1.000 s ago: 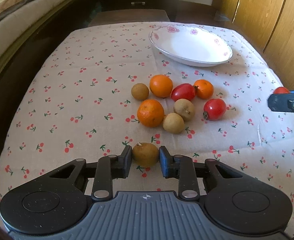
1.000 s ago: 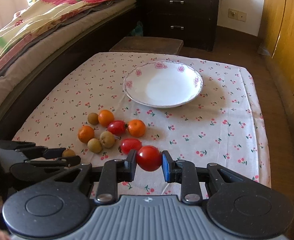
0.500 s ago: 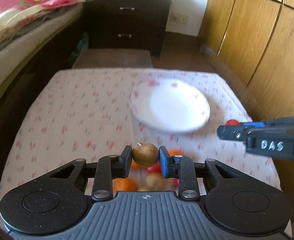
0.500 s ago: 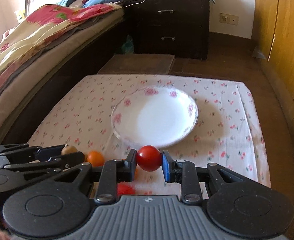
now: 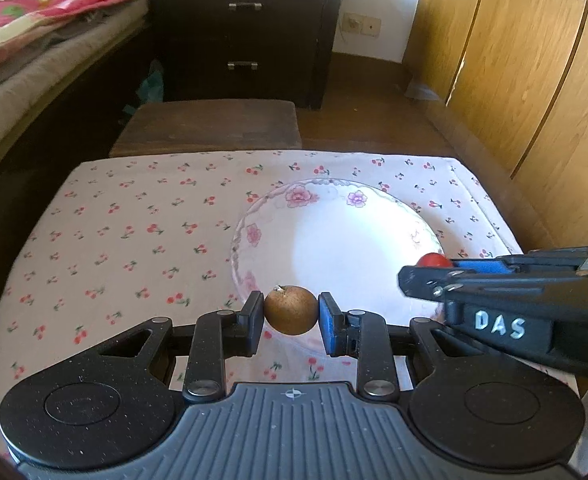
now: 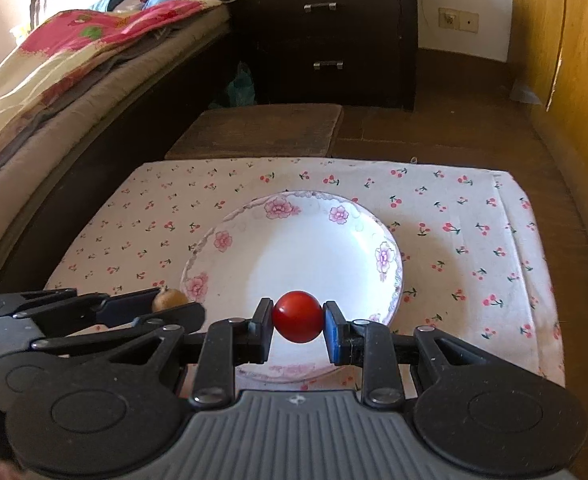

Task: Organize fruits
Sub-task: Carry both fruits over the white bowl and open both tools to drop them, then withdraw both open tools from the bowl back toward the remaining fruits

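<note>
My left gripper [image 5: 291, 311] is shut on a round brown fruit [image 5: 290, 309], held above the near left rim of the white flowered plate [image 5: 254, 236]. In the right wrist view my right gripper [image 6: 297, 317] is shut on a red tomato [image 6: 297, 316] over the near part of the same plate [image 6: 385, 256], whose inside is bare. The right gripper [image 5: 433, 276] reaches in from the right in the left wrist view, its tomato [image 5: 433, 259] peeking over it. The left gripper [image 6: 174, 304] and its brown fruit [image 6: 169, 299] show at the left in the right wrist view. The other fruits are out of sight.
The table wears a cherry-print cloth [image 5: 134, 232]. A low wooden stool [image 5: 210, 126] stands just beyond the table's far edge, a dark drawer cabinet [image 5: 250, 36] behind it. A bed [image 6: 54, 92] runs along the left, wooden wardrobe doors [image 5: 533, 80] along the right.
Both grippers have carried their fruits away from the fruit cluster and forward over the plate. The cluster has dropped out of view and the plate now lies right under the fingers.
</note>
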`<state>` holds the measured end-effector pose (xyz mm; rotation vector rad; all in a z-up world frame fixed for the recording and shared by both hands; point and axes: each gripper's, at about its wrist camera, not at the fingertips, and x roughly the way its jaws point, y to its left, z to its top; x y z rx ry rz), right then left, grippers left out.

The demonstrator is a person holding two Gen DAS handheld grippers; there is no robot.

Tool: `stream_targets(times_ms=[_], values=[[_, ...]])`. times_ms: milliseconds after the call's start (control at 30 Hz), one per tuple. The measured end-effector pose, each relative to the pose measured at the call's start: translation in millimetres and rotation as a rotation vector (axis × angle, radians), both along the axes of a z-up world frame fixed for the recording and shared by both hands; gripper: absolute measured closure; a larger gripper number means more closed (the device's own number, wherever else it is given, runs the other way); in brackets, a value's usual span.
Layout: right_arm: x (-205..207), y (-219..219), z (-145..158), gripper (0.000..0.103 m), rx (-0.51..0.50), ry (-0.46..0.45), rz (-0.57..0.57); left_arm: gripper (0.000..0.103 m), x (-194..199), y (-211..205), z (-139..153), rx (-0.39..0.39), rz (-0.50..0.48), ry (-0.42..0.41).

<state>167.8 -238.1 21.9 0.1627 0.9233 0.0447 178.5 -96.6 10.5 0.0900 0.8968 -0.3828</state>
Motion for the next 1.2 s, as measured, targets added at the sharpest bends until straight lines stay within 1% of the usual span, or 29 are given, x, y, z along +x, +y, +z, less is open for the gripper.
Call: stream_targets(times_ms=[133,267,533,967,1200], values=[[10,-8,-10,0.075,0.005,0.022,-0.015,0.066,6,-7,-8,0.012,0.0,0.019],[17,-8,-18,0.075,-0.007,0.044,-0.007,0.066,12,-11,-19,0.037,0.003,0.033],[21,-12,-25,0.073,0.006,0.057,-0.009,0.066,13,-14,-21,0.06,0.004,0.021],[18,-10,-20,0.073,0.011,0.044,-0.018,0.06,13,-11,-16,0.052,0.02,0.023],[9,-9,-8,0.073,0.016,0.017,-0.03,0.058,5,-6,-3,0.03,0.02,0.002]])
